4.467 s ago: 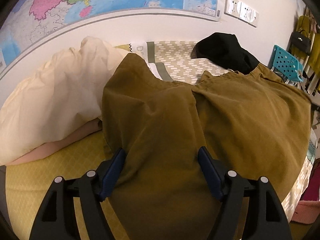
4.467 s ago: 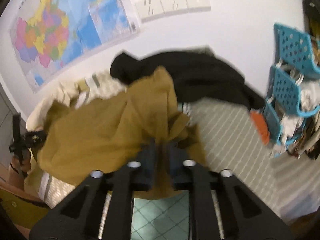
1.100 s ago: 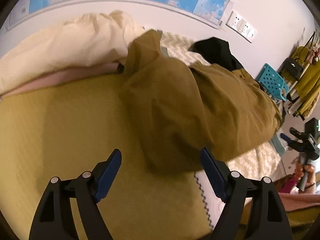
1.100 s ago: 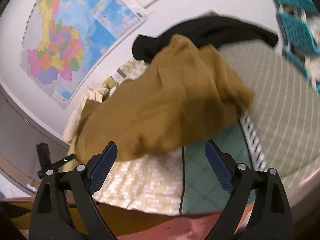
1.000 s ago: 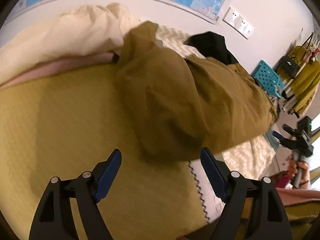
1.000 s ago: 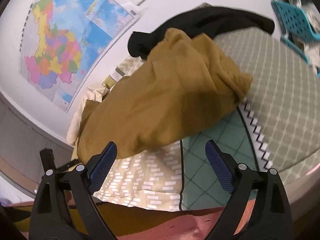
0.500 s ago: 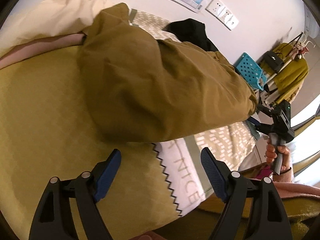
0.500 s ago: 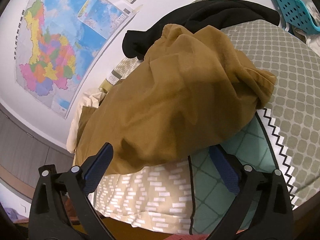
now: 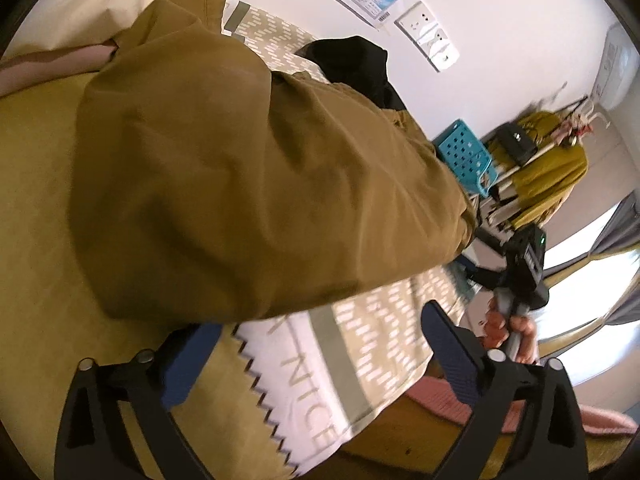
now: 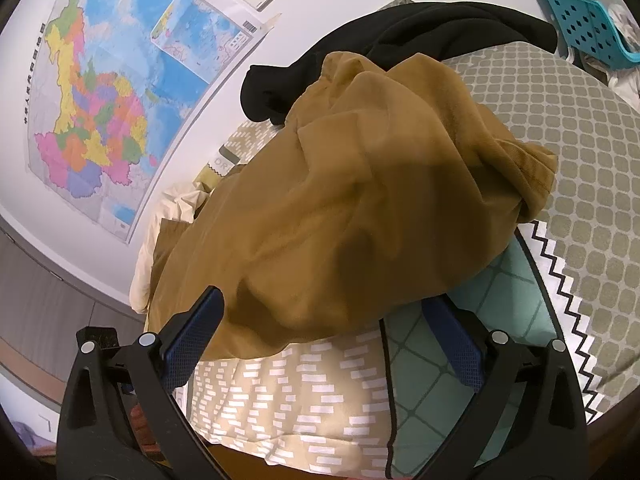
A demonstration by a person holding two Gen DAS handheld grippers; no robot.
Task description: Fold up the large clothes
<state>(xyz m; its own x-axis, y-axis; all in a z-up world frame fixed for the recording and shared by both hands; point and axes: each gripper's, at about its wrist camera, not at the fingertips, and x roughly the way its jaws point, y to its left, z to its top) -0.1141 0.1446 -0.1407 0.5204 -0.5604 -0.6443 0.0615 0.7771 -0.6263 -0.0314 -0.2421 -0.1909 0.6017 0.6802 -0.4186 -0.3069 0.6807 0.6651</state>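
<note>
1. Lowest in the left wrist view, the left gripper (image 9: 316, 354) has its jaws opening wide with nothing pinched; its left pad sits just under the near hem of the mustard-brown cloth garment (image 9: 240, 176), likely lined up to take that edge for a fold
2. At the bottom of the right wrist view, the right gripper (image 10: 324, 340) stands fully spread and empty, its blue pads framing the near edge of the same garment (image 10: 360, 216), which suggests a matching grab from the other end
3. The garment lies rumpled across the middle of both frames on the patchwork bedspread (image 10: 304, 400); it looks only roughly doubled, so it probably needs smoothing before folding
4. In the left view, centre right, a hand (image 9: 512, 328) holds the other tool beyond the bed's edge
5. Further back, a black garment (image 10: 420, 28) touches the brown one's far end and could get dragged along
6. A cream bundle of cloth (image 9: 92, 4) crowds the upper left
7. Farthest, a coloured wall map (image 10: 120, 92) and a turquoise perforated plastic basket (image 9: 464, 156) stand clear
</note>
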